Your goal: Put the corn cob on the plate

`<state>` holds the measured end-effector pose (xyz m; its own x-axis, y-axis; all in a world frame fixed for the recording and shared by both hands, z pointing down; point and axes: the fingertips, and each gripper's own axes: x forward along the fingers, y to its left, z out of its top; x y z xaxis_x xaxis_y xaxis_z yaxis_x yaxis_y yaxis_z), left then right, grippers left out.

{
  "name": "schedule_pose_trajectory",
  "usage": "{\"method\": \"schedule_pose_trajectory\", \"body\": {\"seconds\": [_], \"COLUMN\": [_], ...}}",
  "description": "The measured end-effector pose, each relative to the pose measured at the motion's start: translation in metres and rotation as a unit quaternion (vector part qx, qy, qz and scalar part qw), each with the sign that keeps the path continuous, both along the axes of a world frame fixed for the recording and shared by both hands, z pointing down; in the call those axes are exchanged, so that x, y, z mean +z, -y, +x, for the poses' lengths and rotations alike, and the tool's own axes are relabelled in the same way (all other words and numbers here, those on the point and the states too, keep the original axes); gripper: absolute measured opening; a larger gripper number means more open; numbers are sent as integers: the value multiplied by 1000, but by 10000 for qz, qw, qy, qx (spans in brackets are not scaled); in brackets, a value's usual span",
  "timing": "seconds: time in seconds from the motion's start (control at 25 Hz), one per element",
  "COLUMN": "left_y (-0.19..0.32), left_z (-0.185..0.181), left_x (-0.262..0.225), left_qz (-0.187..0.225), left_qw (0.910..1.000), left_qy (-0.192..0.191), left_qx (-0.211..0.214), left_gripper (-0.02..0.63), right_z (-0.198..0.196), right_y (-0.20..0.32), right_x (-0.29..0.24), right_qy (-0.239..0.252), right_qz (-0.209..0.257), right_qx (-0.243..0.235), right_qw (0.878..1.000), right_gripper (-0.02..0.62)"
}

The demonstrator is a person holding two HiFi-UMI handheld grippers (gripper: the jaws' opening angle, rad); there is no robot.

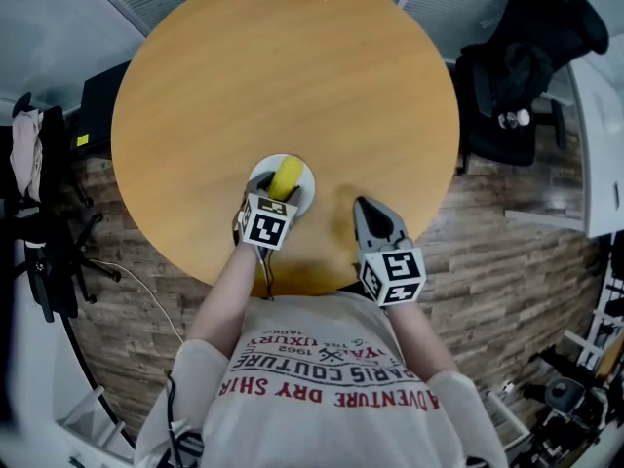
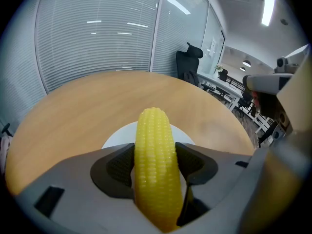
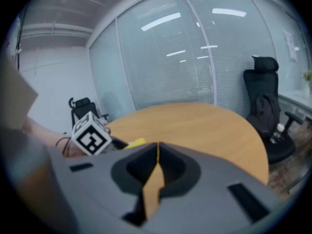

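Clamped midway in the left gripper (image 2: pixel 155 165), the glossy yellow corn cob (image 2: pixel 154 130) hangs over the small round white plate (image 2: pixel 118 136), seemingly aligned for lowering. The right gripper (image 3: pixel 157 156), jaws together and empty, waits right of the plate.

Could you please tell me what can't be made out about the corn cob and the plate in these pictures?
- Whether the corn cob touches the plate: in the left gripper view, the left gripper covers its lower end.
- The plate's near part: head view, under that gripper.
- Right gripper view: no plate visible, only a yellow sliver beside the marker cube.
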<state>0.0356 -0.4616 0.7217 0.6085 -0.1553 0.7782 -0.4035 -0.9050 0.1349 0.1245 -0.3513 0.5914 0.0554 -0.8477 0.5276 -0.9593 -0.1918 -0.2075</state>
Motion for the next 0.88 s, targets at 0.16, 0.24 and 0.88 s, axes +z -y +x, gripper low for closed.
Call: {"method": "schedule_pose_trajectory", "body": {"seconds": [0.16, 0.24, 0.88], "left_y": [-2, -1, -12], "left_z": [0, 1, -31], "left_x": [-10, -14, -139], "left_qz": [-119, -25, 1446], "left_qw": [9998, 9998, 9737], "left_qy": [-98, -155, -1343], "left_qx": [-85, -128, -1142], "left_gripper": [293, 296, 32], "right_z": [0, 1, -3], "right_y": [-3, -5, -14], "right_x": [-3, -4, -49], "right_qy": [-15, -18, -169], "right_qz": [39, 51, 488], "right_qx": [-36, -30, -572], "right_qw": [10000, 10000, 9970], "right_gripper": [30, 29, 29]}}
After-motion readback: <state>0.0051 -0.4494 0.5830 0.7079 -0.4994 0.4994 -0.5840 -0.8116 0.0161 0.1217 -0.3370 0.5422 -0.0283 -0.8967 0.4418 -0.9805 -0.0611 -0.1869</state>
